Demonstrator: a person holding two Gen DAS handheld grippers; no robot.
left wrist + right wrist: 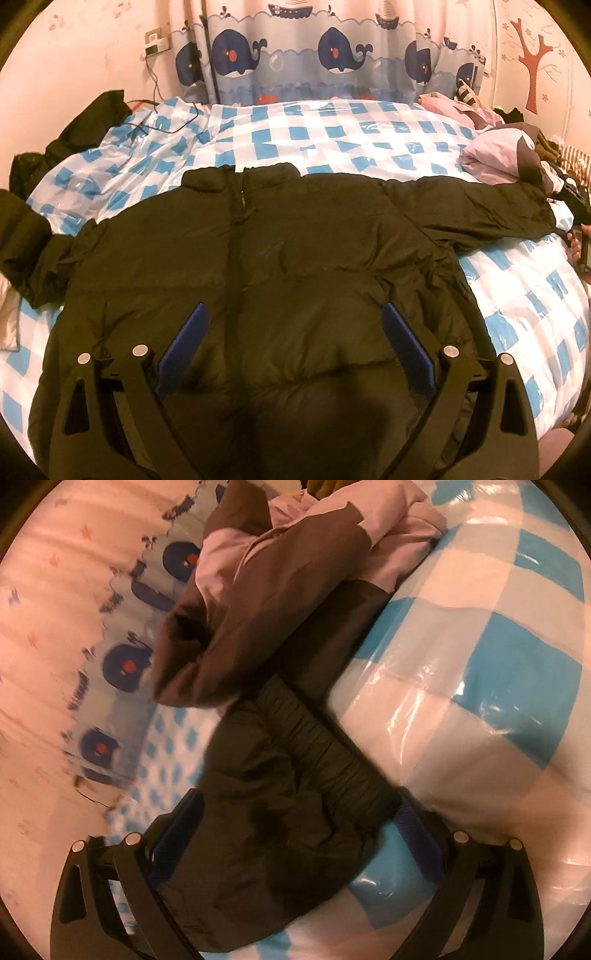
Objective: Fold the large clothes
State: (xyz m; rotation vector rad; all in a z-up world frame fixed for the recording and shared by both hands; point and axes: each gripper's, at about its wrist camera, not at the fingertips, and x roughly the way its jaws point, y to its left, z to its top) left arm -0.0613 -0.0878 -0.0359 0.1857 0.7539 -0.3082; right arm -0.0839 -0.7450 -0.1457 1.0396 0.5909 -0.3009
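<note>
A large black puffer jacket (pixel 280 258) lies spread face up on the blue-and-white checked bed cover (pixel 332 136), collar toward the curtain, right sleeve (pixel 480 210) stretched out to the right. My left gripper (pixel 291 314) is open and hovers over the jacket's lower body, blue pads (pixel 188 332) wide apart. In the right wrist view, the sleeve's elastic cuff (pixel 325 753) lies between the fingers of my right gripper (pixel 295 805), which is open around the sleeve end, pads apart.
A brown-and-lilac garment (pixel 266 602) is bunched right beside the sleeve cuff; it also shows in the left wrist view (pixel 498 155). More dark clothes (pixel 74 133) are piled at the bed's left edge. A whale-print curtain (pixel 314 55) hangs behind the bed.
</note>
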